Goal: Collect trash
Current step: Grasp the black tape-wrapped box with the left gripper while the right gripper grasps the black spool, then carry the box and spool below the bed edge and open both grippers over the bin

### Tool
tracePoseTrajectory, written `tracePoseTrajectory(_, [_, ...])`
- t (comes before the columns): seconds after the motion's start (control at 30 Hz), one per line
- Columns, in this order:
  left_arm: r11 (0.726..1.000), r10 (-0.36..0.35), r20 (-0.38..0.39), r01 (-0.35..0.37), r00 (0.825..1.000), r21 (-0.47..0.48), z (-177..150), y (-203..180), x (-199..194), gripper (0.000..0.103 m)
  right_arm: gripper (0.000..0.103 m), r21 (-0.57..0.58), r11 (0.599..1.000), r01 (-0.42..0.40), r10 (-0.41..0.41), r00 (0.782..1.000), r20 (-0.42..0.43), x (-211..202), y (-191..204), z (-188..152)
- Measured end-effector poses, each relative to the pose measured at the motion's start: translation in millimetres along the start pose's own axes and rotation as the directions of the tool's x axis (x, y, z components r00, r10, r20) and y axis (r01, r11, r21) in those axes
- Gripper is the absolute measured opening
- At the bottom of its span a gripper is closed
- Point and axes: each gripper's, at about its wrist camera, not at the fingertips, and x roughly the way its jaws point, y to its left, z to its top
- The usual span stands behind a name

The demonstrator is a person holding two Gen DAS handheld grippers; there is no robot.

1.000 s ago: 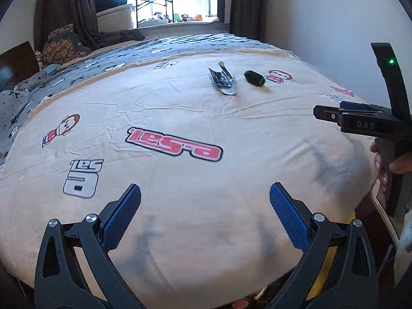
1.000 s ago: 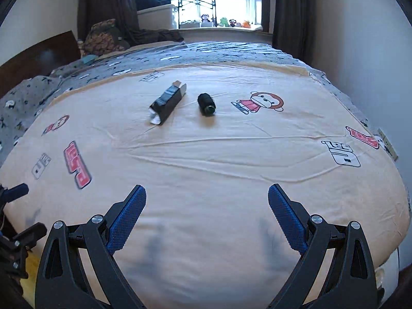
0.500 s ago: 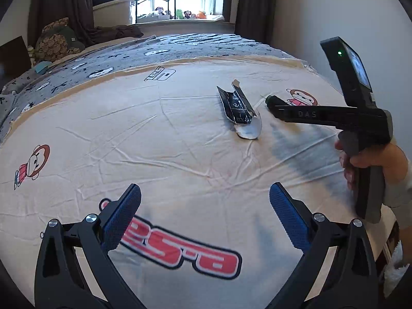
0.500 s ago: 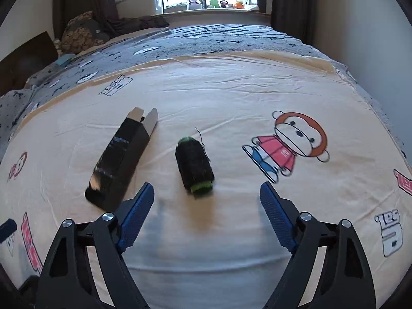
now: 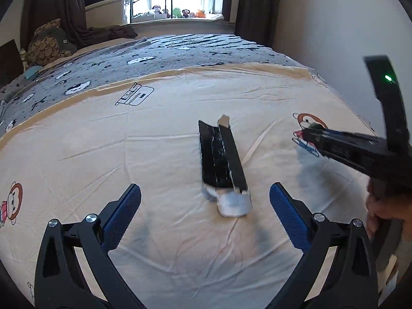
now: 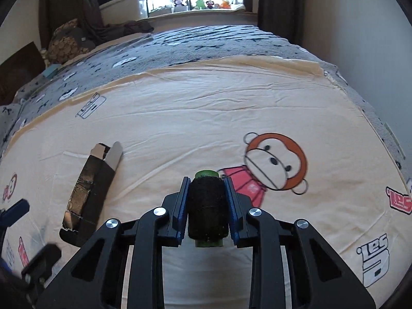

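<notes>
Black thread spool (image 6: 208, 209) with green ends now sits between the jaws of the right gripper (image 6: 207, 200); half a second ago those jaws stood wide around it, and they are closing, with both blue pads (image 6: 180, 206) pressed against the wound sides. The spool lies lengthwise along the fingers, just left of the monkey print (image 6: 275, 164) on the cream bed sheet (image 6: 206, 118). Whether it has left the sheet cannot be told. Judgement: first trash item is gripped, lift pending. Left gripper (image 5: 203, 206) has advanced across the bed since a second ago; its jaws are wide and hold nothing, with the near end of the torn black carton (image 5: 221, 162) lying between and just beyond the fingertips. Relative to the monkey print, the carton lies well to the left, flat on the sheet, its flaps open at the far end and a pale torn end nearest the left gripper. Judgement: carton is lined up as second pick, not yet touched. Containers: the carton is slit open, and no contents show inside. No bin or bag for the trash appears in either view; a pale tub (image 5: 105, 7) stands by the window, far beyond the monkey print, contents not readable.
</notes>
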Motion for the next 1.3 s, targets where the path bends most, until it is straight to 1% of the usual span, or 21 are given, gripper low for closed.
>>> tracePoseTrajectory(0.1, [0.998, -0.005, -0.024, 0.004, 1.0, -0.061, 20.3, -4.3, 25.0, 0.094, 0.027, 0.016, 1.0, -0.006, 0.006, 1.0, 0.019, -12.8, -20.0, -5.9])
tracePoseTrajectory(0.13, [0.997, -0.015, -0.042, 0.012, 0.999, -0.075, 25.2, -6.2, 35.6, 0.093, 0.027, 0.017, 1.0, -0.009, 0.009, 1.0, 0.022, -15.9, -23.9, -8.7])
tracePoseTrajectory(0.17, [0.997, -0.016, -0.053, 0.012, 0.998, -0.081, 27.0, -6.9, 43.7, 0.088, 0.027, 0.011, 1.0, -0.012, 0.012, 1.0, 0.025, -19.7, -27.0, -13.3])
tracePoseTrajectory(0.2, [0.997, -0.009, -0.065, 0.004, 0.998, -0.079, 27.8, -8.6, 50.6, 0.073, 0.027, 0.002, 1.0, -0.014, 0.014, 1.0, 0.025, -21.7, -28.3, -16.2])
tracePoseTrajectory(0.23, [0.997, 0.002, -0.083, -0.008, 0.997, -0.072, 27.4, -10.3, 57.6, 0.054, 0.027, -0.01, 1.0, -0.017, 0.017, 1.0, 0.025, -23.4, -28.4, -19.3])
tracePoseTrajectory(0.3, [0.998, 0.007, -0.123, -0.015, 0.992, -0.063, 24.7, -12.2, 68.3, 0.036, 0.027, -0.037, 0.999, -0.022, 0.023, 0.999, 0.028, -28.2, -26.4, -27.5])
tracePoseTrajectory(0.43, [0.999, -0.013, -0.11, 0.009, 0.994, -0.04, 16.8, -11.1, 56.4, 0.034, 0.027, -0.053, 0.997, -0.052, 0.054, 0.998, 0.029, -37.5, -20.6, -39.6])
tracePoseTrajectory(0.53, [0.999, -0.003, -0.079, 0.0, 0.997, -0.035, 11.3, -4.2, 31.0, 0.034, 0.027, -0.074, 0.995, -0.065, 0.069, 0.997, 0.047, -52.7, -9.8, -47.1])
tracePoseTrajectory(0.63, [0.999, -0.004, -0.035, 0.003, 0.999, -0.036, 3.6, 5.8, -6.9, 0.034, 0.027, -0.093, 0.992, -0.086, 0.092, 0.993, 0.071, -73.3, 2.1, -53.2])
tracePoseTrajectory(0.7, [1.0, -0.001, 0.01, 0.001, 1.0, -0.031, -4.8, 12.1, -36.2, 0.034, 0.027, -0.113, 0.989, -0.095, 0.106, 0.99, 0.095, -92.5, 12.2, -59.8])
tracePoseTrajectory(0.83, [1.0, 0.014, 0.091, -0.011, 0.996, -0.025, -31.8, 23.6, -99.2, 0.034, 0.027, -0.162, 0.982, -0.093, 0.116, 0.983, 0.143, -131.0, 31.8, -77.3])
tracePoseTrajectory(0.93, [0.999, 0.024, 0.139, -0.018, 0.99, -0.048, -60.2, 33.0, -148.1, 0.034, 0.027, -0.182, 0.975, -0.126, 0.157, 0.973, 0.168, -163.5, 44.4, -100.4])
tracePoseTrajectory(1.0, [0.999, 0.032, 0.181, -0.025, 0.983, -0.041, -83.8, 33.5, -183.4, 0.034, 0.027, -0.19, 0.972, -0.141, 0.178, 0.966, 0.19, -182.6, 49.2, -117.9])
tracePoseTrajectory(1.07, [0.999, 0.045, 0.219, -0.041, 0.975, -0.023, -108.3, 29.9, -214.0, 0.034, 0.027, -0.202, 0.969, -0.142, 0.185, 0.959, 0.213, -200.0, 53.9, -138.9])
tracePoseTrajectory(1.13, [0.999, 0.047, 0.238, -0.05, 0.97, 0.005, -136.8, 23.0, -239.5, 0.034, 0.027, -0.222, 0.967, -0.122, 0.174, 0.957, 0.232, -215.4, 60.0, -166.7])
tracePoseTrajectory(1.2, [0.998, 0.04, 0.223, -0.049, 0.974, 0.035, -167.8, 15.0, -255.9, 0.034, 0.027, -0.234, 0.964, -0.125, 0.179, 0.958, 0.223, -225.2, 63.3, -196.7])
tracePoseTrajectory(1.27, [0.997, 0.033, 0.174, -0.046, 0.984, 0.069, -200.0, 5.7, -261.9, 0.034, 0.027, -0.237, 0.959, -0.154, 0.2, 0.962, 0.185, -229.4, 63.0, -226.1])
tracePoseTrajectory(1.3, [0.995, 0.036, 0.143, -0.049, 0.989, 0.085, -216.8, 0.7, -262.2, 0.034, 0.027, -0.239, 0.958, -0.156, 0.2, 0.965, 0.171, -230.8, 63.3, -237.6])
